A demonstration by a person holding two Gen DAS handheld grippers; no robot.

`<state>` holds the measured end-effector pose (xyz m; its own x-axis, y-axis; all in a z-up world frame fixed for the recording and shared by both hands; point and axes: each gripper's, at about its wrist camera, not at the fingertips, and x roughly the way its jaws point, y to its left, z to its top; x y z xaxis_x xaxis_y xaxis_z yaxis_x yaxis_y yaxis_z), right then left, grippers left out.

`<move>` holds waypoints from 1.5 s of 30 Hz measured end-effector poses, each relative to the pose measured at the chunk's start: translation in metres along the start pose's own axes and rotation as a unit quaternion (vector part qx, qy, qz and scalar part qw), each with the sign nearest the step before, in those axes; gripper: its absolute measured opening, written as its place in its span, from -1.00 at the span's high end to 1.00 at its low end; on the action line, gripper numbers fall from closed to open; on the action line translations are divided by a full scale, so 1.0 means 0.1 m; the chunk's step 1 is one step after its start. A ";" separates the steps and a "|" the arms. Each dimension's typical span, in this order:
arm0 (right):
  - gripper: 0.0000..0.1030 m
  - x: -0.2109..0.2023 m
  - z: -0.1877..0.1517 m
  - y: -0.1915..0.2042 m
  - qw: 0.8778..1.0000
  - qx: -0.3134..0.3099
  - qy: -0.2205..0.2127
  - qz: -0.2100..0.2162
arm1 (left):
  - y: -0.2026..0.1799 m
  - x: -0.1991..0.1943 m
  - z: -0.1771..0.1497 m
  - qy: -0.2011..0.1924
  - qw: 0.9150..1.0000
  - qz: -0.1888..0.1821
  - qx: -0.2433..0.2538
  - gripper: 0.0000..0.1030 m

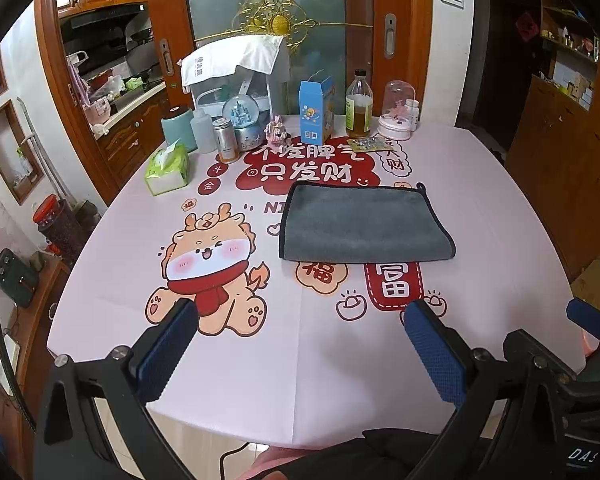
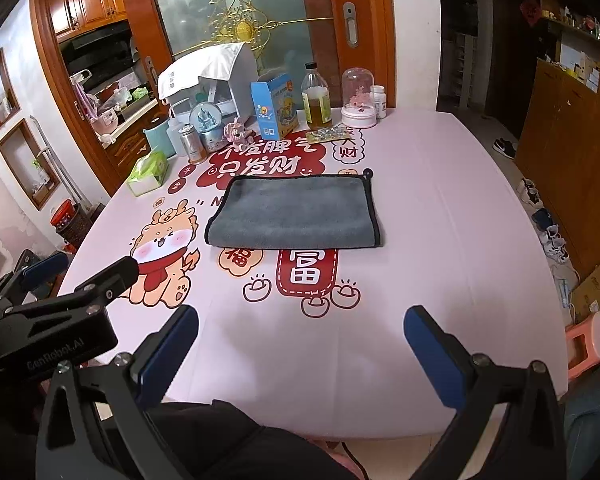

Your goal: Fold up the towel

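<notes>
Nearest you, both tools hover low over the front edge of the worktop (image 1: 340,380), a round surface under a pale pink cloth printed with a cartoon dragon and red characters. Your left tool (image 1: 300,320) has its blue-padded fingers (image 1: 436,356) spread wide apart with nothing between them. Your right tool (image 2: 300,320) is the same: apart and empty. Neither touches the cloth or the towel.

Further out, near the middle of the worktop, lies the grey plush microfibre towel with black piped edging (image 1: 364,222). It looks already doubled once, with a rounded fold along the near side and the bound edges stacked along the far side and both ends. A small black hanging loop (image 2: 367,174) sticks out at the far right corner. It lies flat and fairly square to you, well apart from both tools.

Expect it to be light, soft and floppy, with no stiffness. A corner lifted alone will likely droop and the layers may slide apart. The piped edging is the firmest part, so pinch both layers together at the corners of one short end, probably the right one, and carry them across.

Beyond the towel, a blue carton (image 1: 316,110), a glass bottle of yellow liquid (image 1: 359,106) and a green tissue pack (image 1: 167,170) crowd the far rim, so keep any sweep low and short.
</notes>
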<state>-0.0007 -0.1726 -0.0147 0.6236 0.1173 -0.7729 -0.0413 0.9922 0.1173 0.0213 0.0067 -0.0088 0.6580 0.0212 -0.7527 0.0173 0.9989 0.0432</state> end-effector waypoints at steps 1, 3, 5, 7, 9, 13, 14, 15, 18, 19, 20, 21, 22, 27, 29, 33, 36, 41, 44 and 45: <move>-1.00 0.00 0.00 0.00 1.000 0.000 0.000 0.000 | -0.01 -0.01 -0.01 0.000 1.000 0.000 -0.002 -0.99; -1.00 0.01 0.01 0.00 1.000 0.001 0.001 0.000 | -0.01 -0.01 0.00 -0.001 1.000 0.001 -0.003 -0.99; -1.00 0.02 0.02 0.00 1.000 0.001 0.002 -0.001 | -0.01 -0.01 -0.01 0.000 1.000 0.000 -0.002 -0.99; -1.00 0.03 0.02 0.01 1.000 0.000 0.004 -0.001 | 0.01 0.01 0.00 0.002 1.000 0.000 -0.003 -0.99; -1.00 0.06 0.03 0.00 1.000 0.000 0.006 -0.001 | 0.02 0.03 0.02 0.004 1.000 0.000 -0.004 -0.99; -1.00 0.07 0.03 0.01 1.000 0.000 0.007 -0.001 | 0.05 0.08 0.03 0.006 1.000 0.000 -0.007 -0.99; -1.00 0.07 0.04 0.01 1.000 0.000 0.007 -0.001 | 0.05 0.07 0.03 0.006 1.000 0.000 -0.007 -0.99; -1.00 0.07 0.04 0.01 1.000 0.000 0.007 -0.001 | 0.05 0.08 0.03 0.006 1.000 0.000 -0.007 -0.99; -1.00 0.09 0.02 0.01 1.000 0.001 0.008 -0.002 | 0.05 0.08 0.03 0.006 1.000 0.000 -0.007 -0.99; -1.00 0.10 0.02 0.00 1.000 0.001 0.008 -0.001 | 0.05 0.07 0.03 0.005 1.000 0.000 -0.007 -0.99; -1.00 0.09 0.02 0.01 1.000 0.001 0.008 -0.002 | 0.05 0.07 0.03 0.005 1.000 0.000 -0.007 -0.99; -1.00 0.09 0.02 0.01 1.000 0.001 0.008 -0.002 | 0.05 0.08 0.04 0.005 1.000 0.000 -0.007 -0.99; -1.00 0.09 0.02 0.01 1.000 0.001 0.008 -0.001 | 0.05 0.08 0.03 0.006 1.000 0.000 -0.007 -0.99; -1.00 0.09 0.02 0.00 1.000 0.001 0.009 -0.001 | 0.05 0.08 0.02 0.004 1.000 0.001 -0.007 -0.99; -1.00 0.09 0.02 0.00 1.000 0.000 0.008 -0.001 | 0.05 0.08 0.02 0.004 1.000 0.001 -0.007 -0.99; -1.00 0.09 0.02 0.00 1.000 0.001 0.009 -0.001 | 0.06 0.09 0.02 0.004 1.000 0.000 -0.008 -0.99; -1.00 0.08 0.02 0.00 1.000 0.001 0.009 -0.001 | 0.05 0.08 0.02 0.004 1.000 0.001 -0.008 -0.99; -1.00 0.08 0.02 0.00 1.000 0.001 0.009 -0.001 | 0.05 0.08 0.02 0.004 1.000 0.001 -0.008 -0.99; -1.00 0.08 0.02 0.00 1.000 0.001 0.009 -0.001 | 0.05 0.08 0.02 0.004 1.000 0.002 -0.008 -0.99; -1.00 0.08 0.02 0.00 1.000 0.001 0.009 -0.001 | 0.04 0.08 0.02 0.004 1.000 0.001 -0.008 -0.99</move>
<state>0.0057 -0.1720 -0.0193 0.6095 0.1164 -0.7842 -0.0379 0.9923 0.1178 0.0284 0.0113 -0.0133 0.6518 0.0242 -0.7580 0.0030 0.9994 0.0345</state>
